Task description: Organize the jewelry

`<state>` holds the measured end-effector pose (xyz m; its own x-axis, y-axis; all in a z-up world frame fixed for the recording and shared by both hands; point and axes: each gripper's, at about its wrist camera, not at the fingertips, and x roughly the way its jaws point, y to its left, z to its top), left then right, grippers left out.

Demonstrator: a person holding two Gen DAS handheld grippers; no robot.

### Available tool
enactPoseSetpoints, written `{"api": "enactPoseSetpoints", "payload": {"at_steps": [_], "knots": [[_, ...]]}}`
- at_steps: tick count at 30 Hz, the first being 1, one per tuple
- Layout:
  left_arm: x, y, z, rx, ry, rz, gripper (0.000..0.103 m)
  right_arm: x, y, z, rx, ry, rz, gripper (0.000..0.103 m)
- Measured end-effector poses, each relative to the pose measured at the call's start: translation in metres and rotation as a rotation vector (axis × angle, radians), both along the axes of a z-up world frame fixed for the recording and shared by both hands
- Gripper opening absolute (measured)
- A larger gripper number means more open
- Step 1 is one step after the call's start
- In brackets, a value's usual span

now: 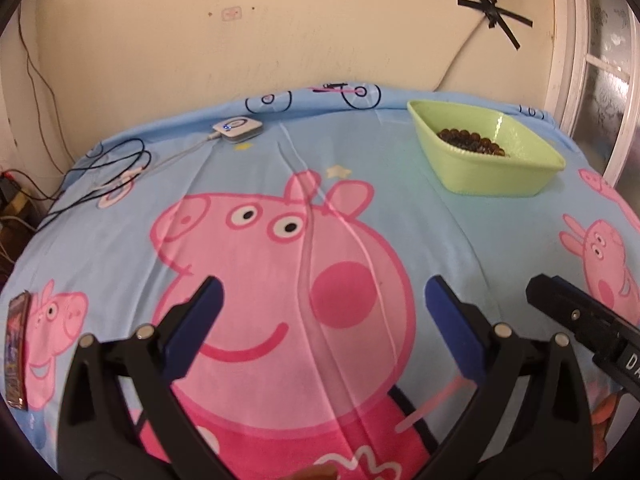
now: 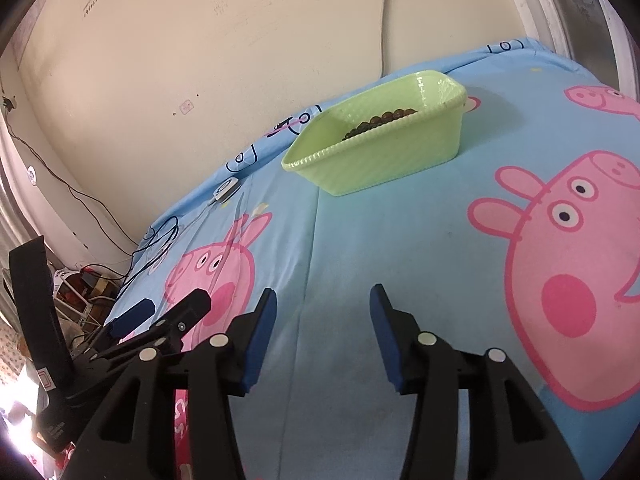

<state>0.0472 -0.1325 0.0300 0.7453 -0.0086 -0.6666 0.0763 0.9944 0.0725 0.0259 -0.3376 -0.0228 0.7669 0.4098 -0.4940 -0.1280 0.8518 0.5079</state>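
A light green plastic basket stands at the far right of the bed, also in the right wrist view. A string of dark brown beads lies inside it, seen over the rim in the right wrist view. My left gripper is open and empty, low over the pink pig print, well short of the basket. My right gripper is open and empty over the blue sheet, in front of the basket. The right gripper's black tip shows in the left wrist view.
A blue cartoon-pig sheet covers the bed. A small white device with a cable and black wires lies at the far left. A printed packet lies at the left edge. A cream wall stands behind the bed.
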Motion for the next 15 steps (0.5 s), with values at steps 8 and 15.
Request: {"api": "enactPoseSetpoints", "payload": {"at_steps": [8, 15], "knots": [[-0.003, -0.004, 0.0029, 0.015, -0.023, -0.028, 0.097, 0.002, -0.0041, -0.002, 0.036, 0.005, 0.016, 0.028], [-0.0072, -0.0066, 0.0047, 0.021, -0.04, -0.042, 0.097, 0.0012, -0.0047, -0.0024, 0.047, 0.002, 0.018, 0.028]]}}
